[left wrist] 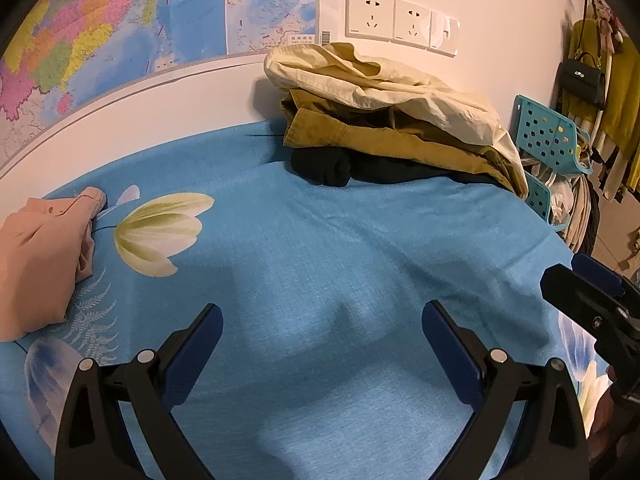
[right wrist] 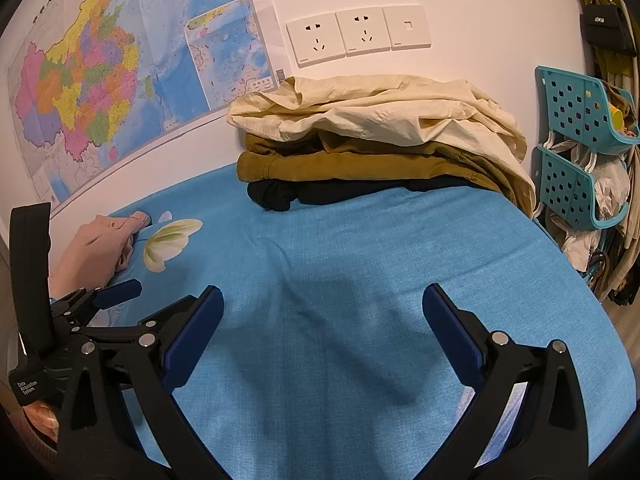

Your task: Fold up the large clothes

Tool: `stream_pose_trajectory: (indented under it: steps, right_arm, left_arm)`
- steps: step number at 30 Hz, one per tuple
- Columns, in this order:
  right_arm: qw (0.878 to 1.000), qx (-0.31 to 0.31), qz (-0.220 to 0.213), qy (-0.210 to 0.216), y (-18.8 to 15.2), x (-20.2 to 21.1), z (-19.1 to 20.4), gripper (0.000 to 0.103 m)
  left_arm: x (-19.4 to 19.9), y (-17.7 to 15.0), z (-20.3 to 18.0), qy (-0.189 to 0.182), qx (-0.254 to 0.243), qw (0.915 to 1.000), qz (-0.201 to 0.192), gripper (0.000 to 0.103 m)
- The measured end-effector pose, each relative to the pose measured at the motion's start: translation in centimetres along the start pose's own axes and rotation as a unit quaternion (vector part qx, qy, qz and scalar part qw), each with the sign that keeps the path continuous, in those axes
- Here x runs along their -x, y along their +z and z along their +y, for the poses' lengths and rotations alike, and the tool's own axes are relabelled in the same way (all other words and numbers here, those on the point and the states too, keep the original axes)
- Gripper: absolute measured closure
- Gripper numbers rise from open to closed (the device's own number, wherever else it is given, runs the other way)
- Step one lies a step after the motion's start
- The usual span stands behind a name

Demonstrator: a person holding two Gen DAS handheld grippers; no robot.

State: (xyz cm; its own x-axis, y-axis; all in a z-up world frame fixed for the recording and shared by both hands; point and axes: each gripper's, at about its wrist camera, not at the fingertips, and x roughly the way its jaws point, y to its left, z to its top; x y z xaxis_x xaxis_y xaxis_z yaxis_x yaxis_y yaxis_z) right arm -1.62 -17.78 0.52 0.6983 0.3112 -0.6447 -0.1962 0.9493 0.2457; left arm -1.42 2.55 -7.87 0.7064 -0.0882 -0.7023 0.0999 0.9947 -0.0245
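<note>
Our left gripper (left wrist: 322, 320) and right gripper (right wrist: 323, 304) hang spread apart, empty, over the bed (right wrist: 360, 248), short of the clothes stack (right wrist: 372, 152).

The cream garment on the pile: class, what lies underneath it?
Under the cream garment lies a folded mustard-brown garment, then a black garment on the blue sheet. How far they reach beneath is covered.

Your left gripper (left wrist: 322, 322) shows black angular arms, silver pivot screws and blue pads (left wrist: 448, 344); your right gripper (right wrist: 322, 306) matches, its neighbour's black housing carrying small white lettering.
</note>
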Motion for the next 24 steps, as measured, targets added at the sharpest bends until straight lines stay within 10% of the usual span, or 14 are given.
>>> stream_pose_trajectory:
  steps: [24]
  right_arm:
    - [1.0, 0.0, 0.0, 0.001, -0.04, 0.06, 0.17, 0.005]
  left_arm:
    - [0.42, -0.09, -0.11, 0.001, -0.009, 0.9999, -0.012, 0.007]
